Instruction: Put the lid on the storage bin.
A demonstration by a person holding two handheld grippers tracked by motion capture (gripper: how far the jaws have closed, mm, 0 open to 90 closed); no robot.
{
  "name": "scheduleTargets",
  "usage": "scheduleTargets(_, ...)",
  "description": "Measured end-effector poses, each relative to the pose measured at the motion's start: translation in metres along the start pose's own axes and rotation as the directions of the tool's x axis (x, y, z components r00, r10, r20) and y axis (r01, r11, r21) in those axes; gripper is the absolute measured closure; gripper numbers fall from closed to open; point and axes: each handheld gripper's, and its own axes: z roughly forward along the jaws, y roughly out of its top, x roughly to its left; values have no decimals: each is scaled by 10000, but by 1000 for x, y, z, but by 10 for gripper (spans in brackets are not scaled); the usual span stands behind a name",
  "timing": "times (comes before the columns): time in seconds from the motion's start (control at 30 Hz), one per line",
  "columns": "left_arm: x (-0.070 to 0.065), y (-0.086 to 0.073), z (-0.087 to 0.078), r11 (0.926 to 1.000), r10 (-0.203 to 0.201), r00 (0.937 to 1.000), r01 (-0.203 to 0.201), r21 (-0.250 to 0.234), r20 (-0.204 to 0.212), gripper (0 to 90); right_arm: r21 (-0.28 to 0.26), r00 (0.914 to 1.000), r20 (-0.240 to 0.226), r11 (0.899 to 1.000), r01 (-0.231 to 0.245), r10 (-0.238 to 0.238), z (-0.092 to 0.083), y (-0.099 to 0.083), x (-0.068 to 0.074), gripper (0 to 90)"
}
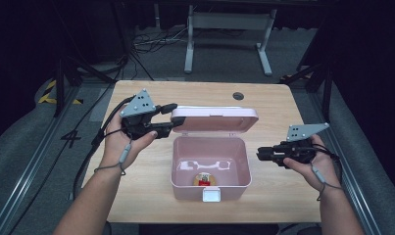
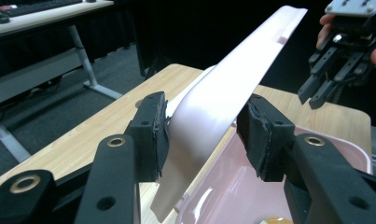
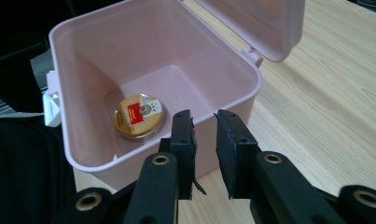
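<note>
Lid of the pink box sits between our left tool's half-open pads, ungripped; we swing it down gently, right tool narrow, empty, beside the box.

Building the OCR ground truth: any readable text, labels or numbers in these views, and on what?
"4": painted on the floor left of the table.
Red and gold label on the round tin in the pink box: print too small and blurred to read.
Nothing else legible.

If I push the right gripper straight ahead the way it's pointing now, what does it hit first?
Most likely the near side wall of the pink box: the right gripper points at it, jaws almost together with nothing between them. Depth is hard to judge; a higher line might clear the rim.
</note>
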Motion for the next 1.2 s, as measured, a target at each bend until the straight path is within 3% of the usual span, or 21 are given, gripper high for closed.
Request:
scheduleTargets(0.33,-6,-11,-1,9999,-147,9992,148,-17,369,511,-707,9998,-184,9975,69,-82,-4,6,9,837)
scheduleTargets(0.6,-13,-16,-1,9999,54,9990,-58,97,438,482,-1364,9988,-477,9907,8,-74,-6,11,16,899)
scheduleTargets(0.8,-16,-18,-2,9997,199,9989,-205,131,420,474,-2026,9978,-649,9793,-23,-110,-3,15,24,900)
scheduleTargets(0.97,-19,-21,-4,9997,204,9989,-211,152,421,454,-2694,9967,-788,9630,-25,-195,-2,19,26,900)
scheduleTargets(1.2,-24,-28,-7,9993,83,9989,-100,370,463,398,-2649,9963,-811,9642,68,-293,-1,23,24,900)
